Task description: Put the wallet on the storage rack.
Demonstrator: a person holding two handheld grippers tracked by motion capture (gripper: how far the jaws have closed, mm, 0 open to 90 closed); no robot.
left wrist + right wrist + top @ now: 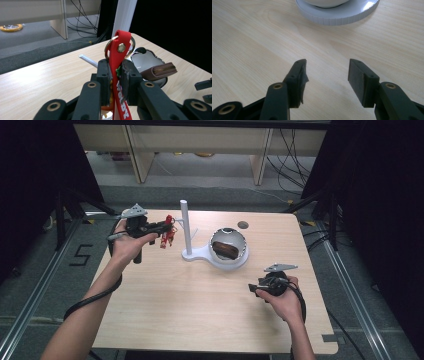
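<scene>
Two grippers — left gripper (116, 80) clamps the red key strap (119, 60), right gripper (327, 75) gapes empty.

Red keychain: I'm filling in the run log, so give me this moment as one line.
left gripper: shut on red keychain, held near white stand | right gripper: open, holding nothing, above table | brown wallet: in bowl

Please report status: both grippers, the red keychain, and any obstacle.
Left gripper shut on red rubber keychain strap with metal ring, raised beside white stand post. Right gripper open, empty, low over wooden table. Brown zip wallet in stand's dish; path clear.
</scene>
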